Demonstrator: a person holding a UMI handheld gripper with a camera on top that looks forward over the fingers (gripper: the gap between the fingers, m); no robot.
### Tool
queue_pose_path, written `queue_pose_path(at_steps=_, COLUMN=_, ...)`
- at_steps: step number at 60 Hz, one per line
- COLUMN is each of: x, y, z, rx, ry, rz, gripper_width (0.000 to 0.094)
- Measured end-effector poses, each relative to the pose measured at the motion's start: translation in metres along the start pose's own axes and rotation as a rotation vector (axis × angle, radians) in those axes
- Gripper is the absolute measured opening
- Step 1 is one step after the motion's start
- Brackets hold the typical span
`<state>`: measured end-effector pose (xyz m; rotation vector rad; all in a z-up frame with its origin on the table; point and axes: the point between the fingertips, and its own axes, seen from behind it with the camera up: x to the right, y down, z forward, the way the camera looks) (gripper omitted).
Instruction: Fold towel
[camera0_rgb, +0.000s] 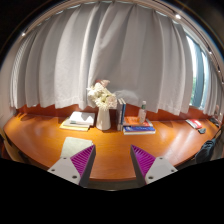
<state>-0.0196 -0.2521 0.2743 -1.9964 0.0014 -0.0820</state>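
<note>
The gripper's (113, 160) two fingers stood spread apart, purple pads (82, 157) facing inward, with nothing held between them, only bare wooden table (110, 142) showing in the gap. No towel could be made out anywhere ahead. Beyond the fingers, a white vase of pale flowers (102, 104) stood beside upright books (121, 113), a stack of white items (77, 121) further left, before drawn white curtains (110, 50).

orange-brown table (60, 145), white curtains (110, 50), white flowers (101, 95)
</note>
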Motion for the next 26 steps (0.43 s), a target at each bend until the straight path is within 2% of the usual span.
queue_pose_path(at_steps=26, x=0.011, y=0.028, z=-0.017, rx=-0.036, ry=-0.005, rz=0.019, gripper_width=0.0684)
